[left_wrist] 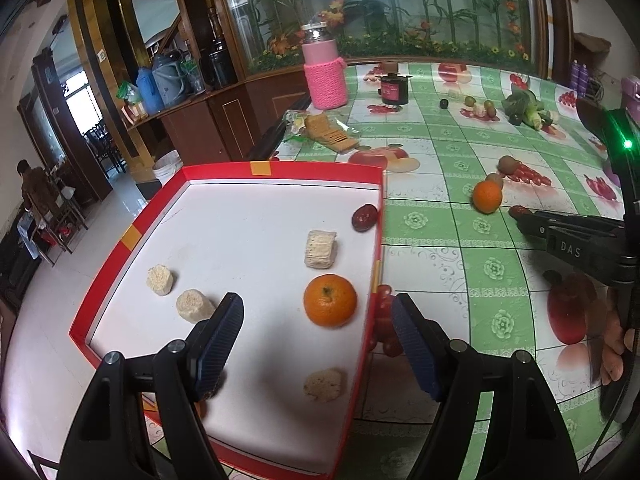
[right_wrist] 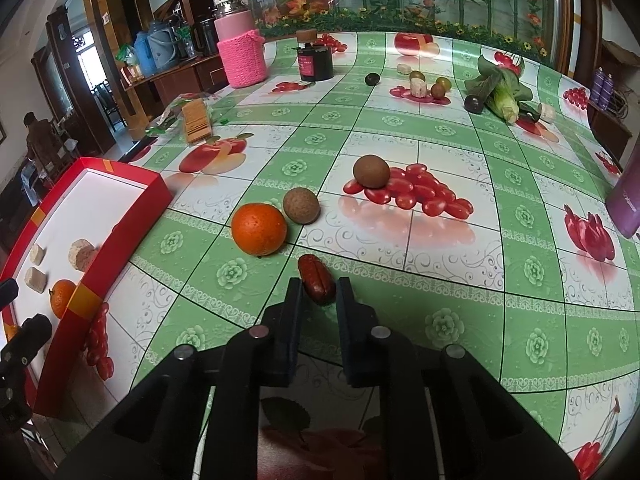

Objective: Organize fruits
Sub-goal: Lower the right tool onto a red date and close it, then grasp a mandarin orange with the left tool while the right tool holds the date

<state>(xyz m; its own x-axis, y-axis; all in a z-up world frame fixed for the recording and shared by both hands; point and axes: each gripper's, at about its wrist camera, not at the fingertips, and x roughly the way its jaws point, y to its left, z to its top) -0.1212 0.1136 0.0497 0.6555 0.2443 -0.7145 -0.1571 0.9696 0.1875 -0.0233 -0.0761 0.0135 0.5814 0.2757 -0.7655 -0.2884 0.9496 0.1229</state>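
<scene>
Right gripper (right_wrist: 318, 286) fingers stand narrowly apart around one red date (right_wrist: 316, 285) on the tablecloth (right_wrist: 440, 280); pads are close beside it but contact can't be confirmed, and it lies on the cloth, not lifted. Left gripper (left_wrist: 318, 316) hangs wide open over the red tray (left_wrist: 132, 236), nothing between its fingers (left_wrist: 224, 320).

Just past the date: one orange (right_wrist: 259, 229) touching one brown round fruit (right_wrist: 301, 205); a second brown round fruit (right_wrist: 371, 171) sits further off on a printed tomato picture.

Tray count, left view: one orange (left_wrist: 330, 300), one red date (left_wrist: 364, 217) against the right wall, four pale porous chunks, namely two (left_wrist: 160, 279) side by side at left, one (left_wrist: 320, 249) above the orange, one (left_wrist: 324, 385) near the front edge. Tray sits at the table's left edge.

Far side of table: one pink knit-sleeved flask (right_wrist: 240, 46), one dark jar (right_wrist: 315, 60), one open cracker pack (right_wrist: 196, 120), one corn cob with green husk (right_wrist: 502, 98), two dark round fruits (right_wrist: 372, 79), about three small brownish fruits (right_wrist: 438, 90), three pale chunks (right_wrist: 418, 88), count loose at that distance. One purple bottle (right_wrist: 628, 196) at right edge.

One person (left_wrist: 34, 188) stands in the background room.
</scene>
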